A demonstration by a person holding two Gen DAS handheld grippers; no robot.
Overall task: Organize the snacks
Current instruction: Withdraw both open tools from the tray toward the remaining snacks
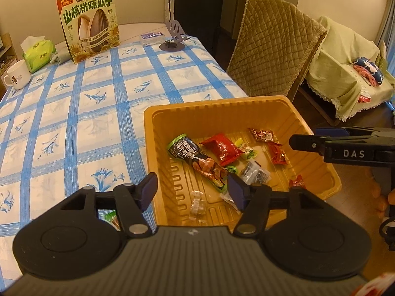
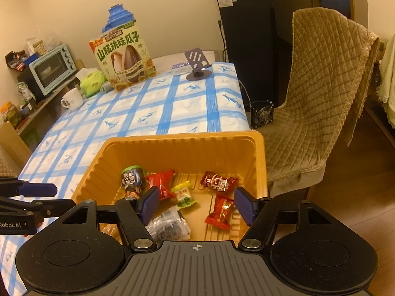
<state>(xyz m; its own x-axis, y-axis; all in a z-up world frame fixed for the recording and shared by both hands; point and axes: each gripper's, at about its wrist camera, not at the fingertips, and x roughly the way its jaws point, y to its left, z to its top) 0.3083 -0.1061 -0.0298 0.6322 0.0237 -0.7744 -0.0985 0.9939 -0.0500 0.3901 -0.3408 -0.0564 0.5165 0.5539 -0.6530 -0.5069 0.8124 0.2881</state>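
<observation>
An orange plastic tray (image 1: 217,103) (image 2: 172,139) sits at the near right corner of the checked table. Several snack packets lie in it: a long green-and-black packet (image 1: 195,157) (image 2: 132,178), a red packet (image 1: 222,149) (image 2: 160,181), a small green-yellow candy (image 1: 244,149) (image 2: 184,194), red candies (image 1: 277,154) (image 2: 221,212) and a clear bag of dark pieces (image 1: 254,174) (image 2: 167,227). My left gripper (image 1: 192,190) (image 2: 47,197) hangs open over the tray's left wall, pads pressing on nothing. Over the tray's near side my right gripper (image 2: 196,204) (image 1: 311,138) is open too.
A big sunflower-seed bag (image 1: 90,24) (image 2: 126,59), a tissue pack (image 1: 39,54), a mug (image 1: 17,74) and a phone stand (image 1: 172,37) stand at the table's far end. A quilted chair (image 2: 321,98) is right of the tray. A small packet (image 1: 112,218) lies under my left gripper.
</observation>
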